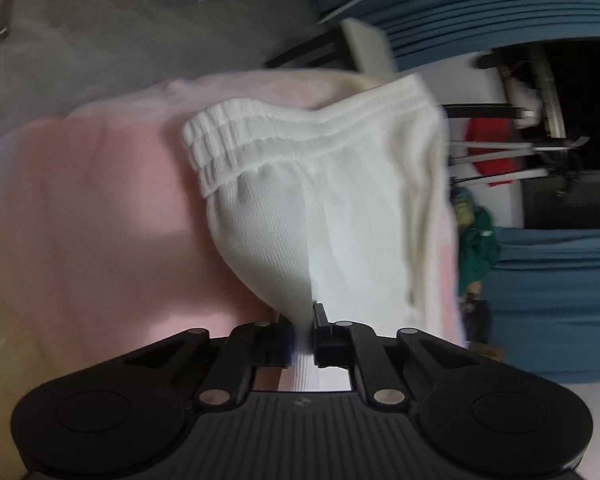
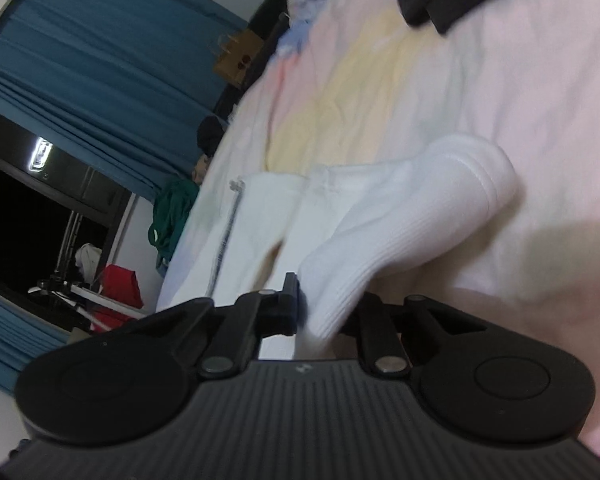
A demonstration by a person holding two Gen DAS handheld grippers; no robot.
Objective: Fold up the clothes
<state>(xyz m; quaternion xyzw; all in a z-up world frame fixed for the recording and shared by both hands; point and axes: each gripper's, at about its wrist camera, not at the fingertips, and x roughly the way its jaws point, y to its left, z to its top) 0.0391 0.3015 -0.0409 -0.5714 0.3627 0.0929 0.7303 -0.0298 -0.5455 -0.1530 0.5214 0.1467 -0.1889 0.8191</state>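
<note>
The left gripper (image 1: pixel 303 334) is pinched tight on the white sock (image 1: pixel 300 208), whose ribbed cuff (image 1: pixel 228 144) fans toward 11 o'clock over the pink bedspread (image 1: pixel 100 220). The right gripper (image 2: pixel 320 312) clamps the sock's (image 2: pixel 400 220) ribbed end. Only the right view shows a brown paper bag (image 2: pixel 238 56) at 11 o'clock; its print is unreadable.

No readable text, label, brand or number in either view. Small pale mark on left gripper (image 1: pixel 302 336) body and on right gripper (image 2: pixel 320 312) body: too small to read. Both views motion-blurred.
</note>
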